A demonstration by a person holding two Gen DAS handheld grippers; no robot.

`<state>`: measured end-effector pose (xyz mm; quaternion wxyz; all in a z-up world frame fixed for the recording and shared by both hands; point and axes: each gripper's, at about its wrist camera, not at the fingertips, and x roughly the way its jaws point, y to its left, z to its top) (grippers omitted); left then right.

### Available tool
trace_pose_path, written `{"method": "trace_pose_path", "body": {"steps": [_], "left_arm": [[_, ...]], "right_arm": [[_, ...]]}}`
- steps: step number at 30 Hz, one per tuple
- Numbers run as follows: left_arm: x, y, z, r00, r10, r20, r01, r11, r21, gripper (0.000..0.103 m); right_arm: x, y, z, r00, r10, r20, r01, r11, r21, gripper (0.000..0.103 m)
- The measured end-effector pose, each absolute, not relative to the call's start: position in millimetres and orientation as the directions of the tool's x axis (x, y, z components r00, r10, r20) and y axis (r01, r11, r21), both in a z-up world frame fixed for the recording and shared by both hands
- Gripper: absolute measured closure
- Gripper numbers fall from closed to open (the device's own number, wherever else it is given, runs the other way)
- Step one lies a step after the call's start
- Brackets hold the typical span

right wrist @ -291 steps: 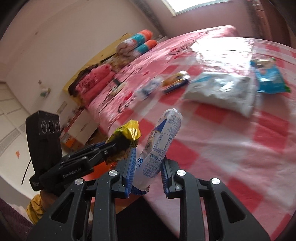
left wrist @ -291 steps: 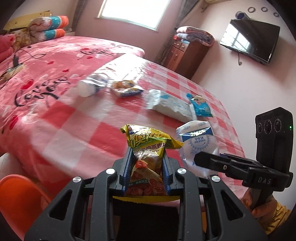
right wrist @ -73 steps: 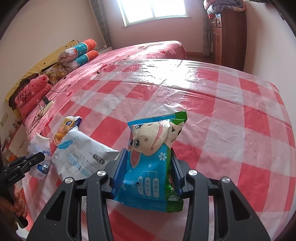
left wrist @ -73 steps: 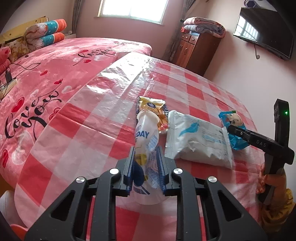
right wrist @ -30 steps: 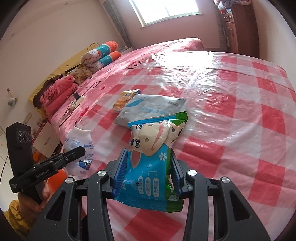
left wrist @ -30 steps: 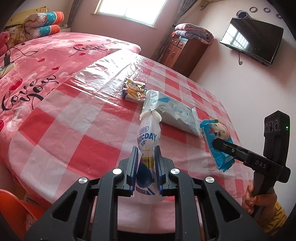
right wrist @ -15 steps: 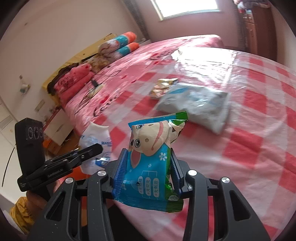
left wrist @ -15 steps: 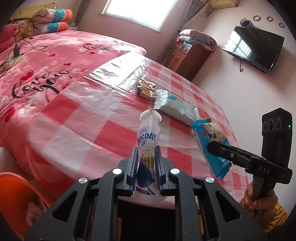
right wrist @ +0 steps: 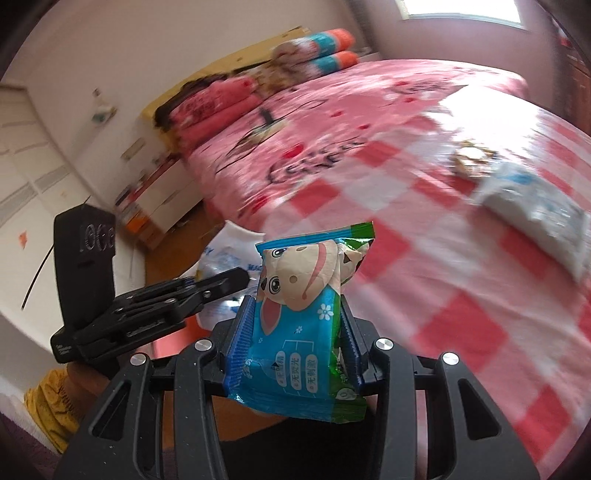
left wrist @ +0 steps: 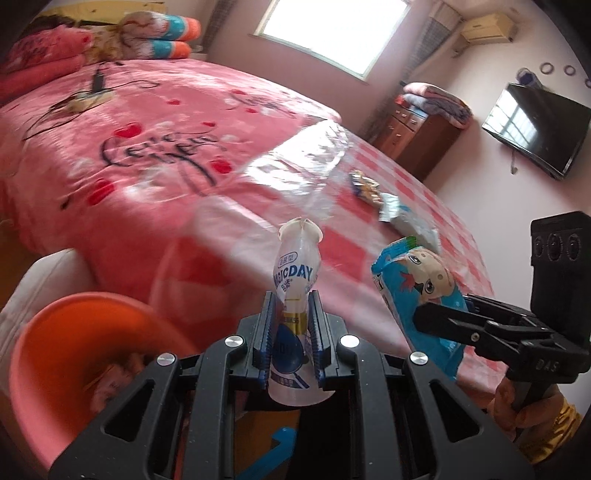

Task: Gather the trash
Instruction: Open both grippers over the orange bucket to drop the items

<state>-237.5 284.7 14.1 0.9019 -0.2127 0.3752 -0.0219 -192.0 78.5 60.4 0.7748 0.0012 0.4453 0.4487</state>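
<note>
Compared with the frame half a second earlier, both wrist views are now swinging off the checked cloth: the orange bin (left wrist: 85, 354) is filling the lower left of the left wrist view where only its edge was showing, and the bed is blurring. The left gripper (left wrist: 290, 332) is clamping the white pouch (left wrist: 293, 280), which is standing upright at frame centre, just right of the bin's rim. The right gripper (right wrist: 291, 339) is pinching the blue cartoon wrapper (right wrist: 306, 295), held upright at centre of its own view; in the left wrist view that wrapper (left wrist: 417, 291) is showing at right, beside the pouch but apart from it. Two items are lying on the red-and-white checked plastic cloth (left wrist: 340, 254): a white-and-blue packet (left wrist: 406, 219) and a small yellow snack wrapper (left wrist: 364, 186), touching each other in the upper right. The cloth is covering the foot of a bed with a pink heart-print blanket (left wrist: 129, 147). A window (left wrist: 332, 33) is sitting at top centre, a wooden dresser (left wrist: 417, 136) and wall-mounted television (left wrist: 535, 129) at right.
</note>
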Motion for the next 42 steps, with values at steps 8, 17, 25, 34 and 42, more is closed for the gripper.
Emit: {"method": "trace_pose_path", "body": {"steps": [8,17,25,34,42], "left_arm": [[-278,336,0,0.693,-0.081,-0.716,-0.273,0.890,-0.364,0.084],[-307,374,-29,0.638,-0.004,-0.770,-0.398,0.855,-0.333,0.083],[-314,395,-60,0.539,0.051,-0.841,-0.512,0.812,-0.279,0.046],[-303,381,-51,0.541,0.103,-0.835,-0.500,0.838,-0.220,0.030],[-286,354,-38,0.554,0.098,-0.827,-0.451,0.870,-0.199,0.027]], "right_arm": [[-225,142,55,0.066,0.709,-0.702,-0.790,0.467,0.398,0.058],[-258,198,41,-0.032,0.684,-0.729,-0.857,0.357,0.373,0.056],[-243,191,29,-0.016,0.697,-0.717,-0.817,0.404,0.411,0.019],[-211,137,28,0.074,0.734,-0.675,-0.715,0.511,0.477,0.012],[-204,112,31,0.123,0.761,-0.637,-0.702,0.520,0.487,0.011]]}}
